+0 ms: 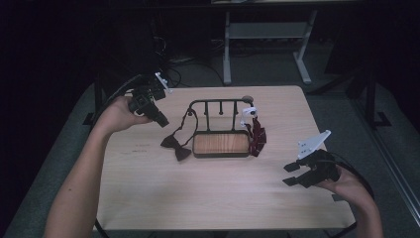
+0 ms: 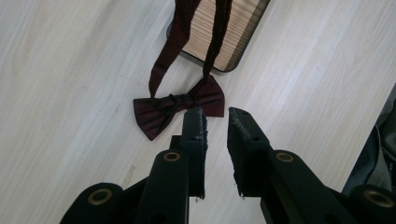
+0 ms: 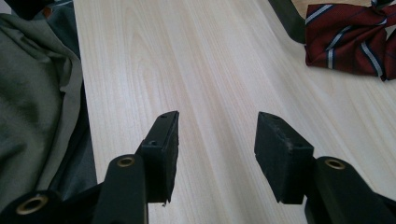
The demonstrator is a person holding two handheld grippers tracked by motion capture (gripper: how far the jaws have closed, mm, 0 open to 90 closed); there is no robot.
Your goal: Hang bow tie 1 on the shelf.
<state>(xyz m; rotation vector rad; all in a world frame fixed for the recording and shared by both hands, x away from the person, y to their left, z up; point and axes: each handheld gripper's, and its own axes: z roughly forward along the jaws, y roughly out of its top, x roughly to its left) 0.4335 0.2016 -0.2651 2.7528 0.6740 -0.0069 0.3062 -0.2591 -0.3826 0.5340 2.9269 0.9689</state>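
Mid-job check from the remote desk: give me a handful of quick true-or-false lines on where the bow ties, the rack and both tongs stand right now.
1. The dark bow tie lies on the table left of the rack. True.
2. The left tongs are clamped on the dark bow tie. False: the jaws stand a little apart with nothing between them, just short of the bow.
3. The striped tie lies beside the rack's right end. True.
4. The right tongs hold the striped tie. False: they are open over bare table, away from it.
5. The rack's base is a wooden panel. True.
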